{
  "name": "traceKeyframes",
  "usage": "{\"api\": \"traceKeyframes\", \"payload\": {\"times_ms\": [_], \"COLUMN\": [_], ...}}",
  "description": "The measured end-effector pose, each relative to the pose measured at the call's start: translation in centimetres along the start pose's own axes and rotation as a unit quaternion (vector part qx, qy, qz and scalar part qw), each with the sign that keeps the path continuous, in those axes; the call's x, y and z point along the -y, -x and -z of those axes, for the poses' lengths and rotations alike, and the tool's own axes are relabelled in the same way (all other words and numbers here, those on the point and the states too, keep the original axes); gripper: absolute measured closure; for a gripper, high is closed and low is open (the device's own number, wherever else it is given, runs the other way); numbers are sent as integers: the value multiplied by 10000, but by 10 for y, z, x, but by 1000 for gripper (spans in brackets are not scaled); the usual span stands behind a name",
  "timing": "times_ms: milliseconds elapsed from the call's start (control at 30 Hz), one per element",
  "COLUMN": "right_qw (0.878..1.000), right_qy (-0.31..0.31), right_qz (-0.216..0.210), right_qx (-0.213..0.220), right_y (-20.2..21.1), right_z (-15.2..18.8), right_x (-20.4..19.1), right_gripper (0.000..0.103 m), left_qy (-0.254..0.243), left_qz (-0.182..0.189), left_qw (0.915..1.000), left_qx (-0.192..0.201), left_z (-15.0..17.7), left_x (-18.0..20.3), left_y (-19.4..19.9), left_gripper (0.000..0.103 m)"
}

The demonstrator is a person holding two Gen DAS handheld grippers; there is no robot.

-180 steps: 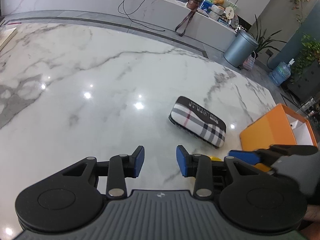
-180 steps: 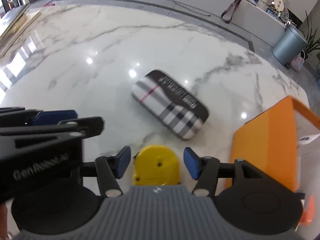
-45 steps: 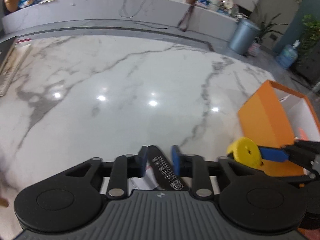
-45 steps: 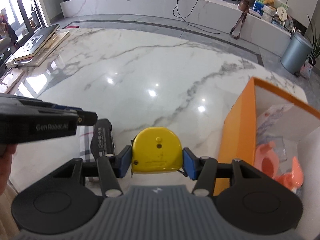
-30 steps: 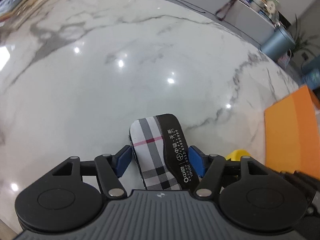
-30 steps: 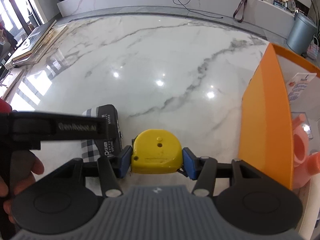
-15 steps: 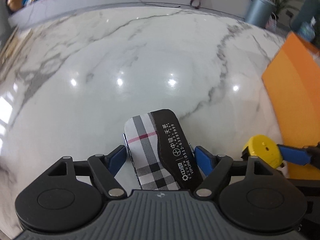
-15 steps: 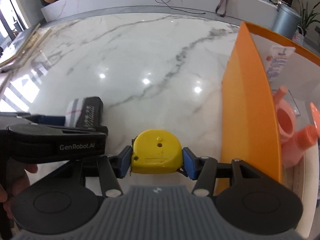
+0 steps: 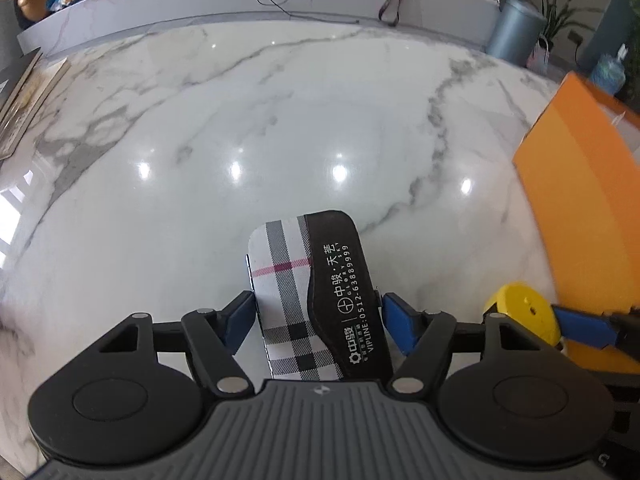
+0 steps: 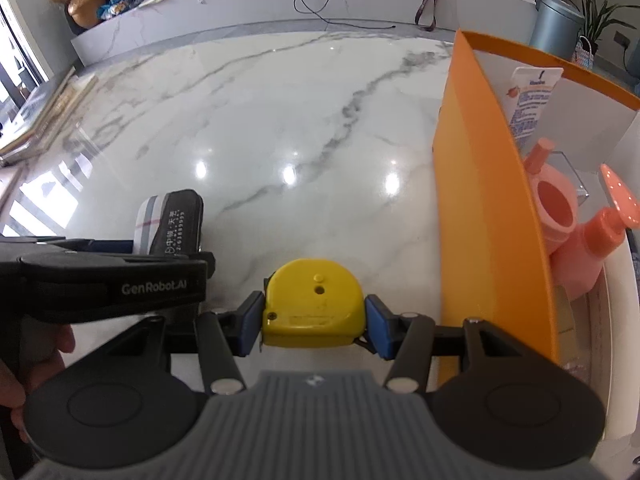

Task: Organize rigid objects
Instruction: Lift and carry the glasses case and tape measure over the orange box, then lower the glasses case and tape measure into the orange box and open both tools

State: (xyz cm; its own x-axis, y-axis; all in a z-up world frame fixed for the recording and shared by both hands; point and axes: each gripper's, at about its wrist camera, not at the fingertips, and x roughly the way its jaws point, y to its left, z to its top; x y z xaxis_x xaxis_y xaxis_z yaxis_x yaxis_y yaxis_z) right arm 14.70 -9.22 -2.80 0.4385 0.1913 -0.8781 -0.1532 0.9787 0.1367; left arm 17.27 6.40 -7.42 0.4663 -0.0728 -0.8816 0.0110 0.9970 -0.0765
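Note:
A plaid fabric case (image 9: 288, 292) with a black printed flap lies lengthwise between the blue pads of my left gripper (image 9: 318, 316). The jaws are closing and the pads meet its two long sides. In the right wrist view the same case (image 10: 172, 220) juts forward out of the left gripper, over the marble table (image 9: 280, 120). My right gripper (image 10: 314, 320) is shut on a yellow tape measure (image 10: 314, 304), held just left of the orange box's near wall (image 10: 480, 200). From the left wrist view the tape measure (image 9: 520, 312) shows at the right, against the box (image 9: 580, 200).
Inside the box lie a pink watering can (image 10: 576, 240) and a white tube (image 10: 532, 104). A person's hand (image 10: 24, 380) holds the left gripper. Flat boards (image 10: 44, 120) lie at the table's far left. A grey bin (image 9: 516, 28) stands beyond the table.
The left jaws spread away from the plaid case half a second ago and have drawn back in against it. Both grippers have shifted toward the orange box, which now looms larger.

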Motion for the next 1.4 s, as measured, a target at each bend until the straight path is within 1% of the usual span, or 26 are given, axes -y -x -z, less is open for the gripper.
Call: {"api": "traceKeyframes", "payload": {"times_ms": [133,300,433,567,667,767,900,1000,1133,1267,1400], "right_qw": [9998,9990,9975,9951,9933,9921,9925,9930,9907,9896,9882], "right_qy": [-13,-18,-16,34,51,148,255,350,522,603,797], "right_qz": [-115,-202,-251,-211,-200,-62,136,396,835,996,1081], "right_qx": [185,405,655,964,1138,1242,1186,1058,941,845,739], "right_y": [12,28,50,76,96,114,130,133,128,116,96], "right_z": [2,1,-2,-9,-15,-19,-25,-28,-30,-34,-41], "right_x": [0,0,2,7,20,39,79,109,146,174,193], "right_gripper": [48,48,48,48,48,48,48,48,48,48,48], "left_qy": [192,289,295,291,132,-102,-501,-814,-1105,-1393,-1571], "left_qz": [244,471,590,769,932,1160,1508,1757,2078,2125,2063], "left_qw": [9994,9979,9967,9941,9913,9878,9817,9760,9683,9642,9635], "left_qx": [137,340,474,707,922,1036,1054,993,836,761,672], "left_z": [-1,-2,-2,-11,-21,-31,-45,-55,-72,-88,-99], "left_x": [-4,-1,7,17,33,56,93,128,176,222,250], "left_y": [14,36,57,82,103,118,127,126,111,84,56], "left_gripper": [24,24,24,24,24,24,24,24,24,24,24]}}
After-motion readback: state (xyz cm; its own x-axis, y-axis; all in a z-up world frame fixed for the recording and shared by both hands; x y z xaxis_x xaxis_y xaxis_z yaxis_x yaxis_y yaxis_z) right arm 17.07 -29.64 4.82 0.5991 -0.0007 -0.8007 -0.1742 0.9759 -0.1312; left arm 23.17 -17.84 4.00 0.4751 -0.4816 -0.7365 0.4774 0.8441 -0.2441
